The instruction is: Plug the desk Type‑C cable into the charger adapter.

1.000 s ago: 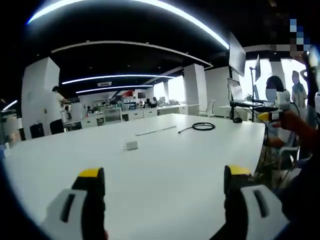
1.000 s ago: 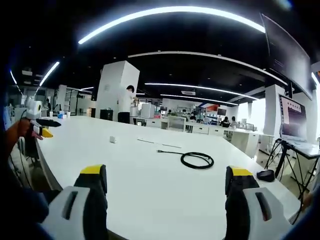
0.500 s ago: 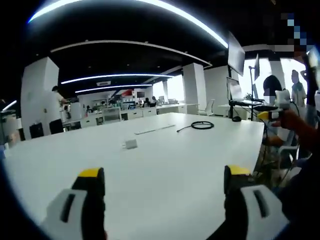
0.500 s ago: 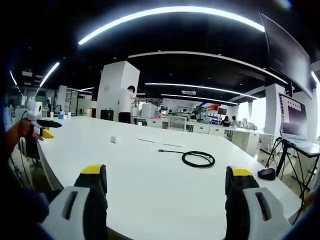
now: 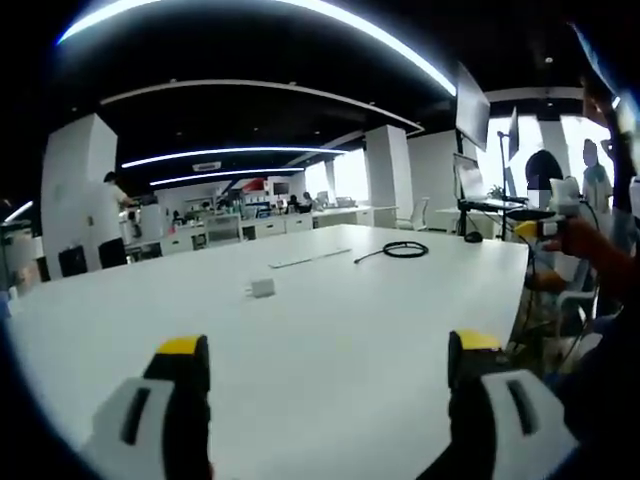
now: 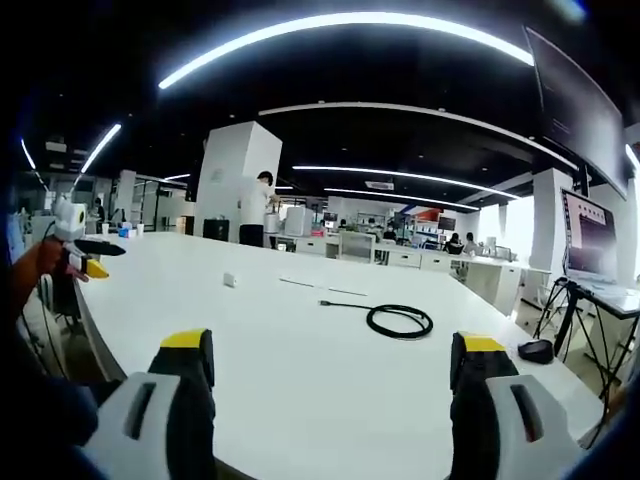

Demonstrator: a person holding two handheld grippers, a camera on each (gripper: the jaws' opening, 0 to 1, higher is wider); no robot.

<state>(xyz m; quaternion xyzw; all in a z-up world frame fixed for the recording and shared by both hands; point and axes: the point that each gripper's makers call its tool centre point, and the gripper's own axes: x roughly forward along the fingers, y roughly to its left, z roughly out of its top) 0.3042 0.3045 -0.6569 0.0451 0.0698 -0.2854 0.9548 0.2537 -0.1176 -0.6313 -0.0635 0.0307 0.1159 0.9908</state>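
Both grippers are held with jaws spread wide and nothing between them: the left gripper (image 5: pixel 320 375) and the right gripper (image 6: pixel 325 375) hover over the near edge of the table (image 5: pixel 340 330). The black Type-C cable (image 6: pixel 398 321) is seen coiled on the tabletop, well apart from the small white charger adapter (image 5: pixel 262 288). By judgement, the cable's free plug end should be grasped squarely near its tip and the adapter steadied. An open office with strip lighting (image 6: pixel 340 25) surrounds the table.
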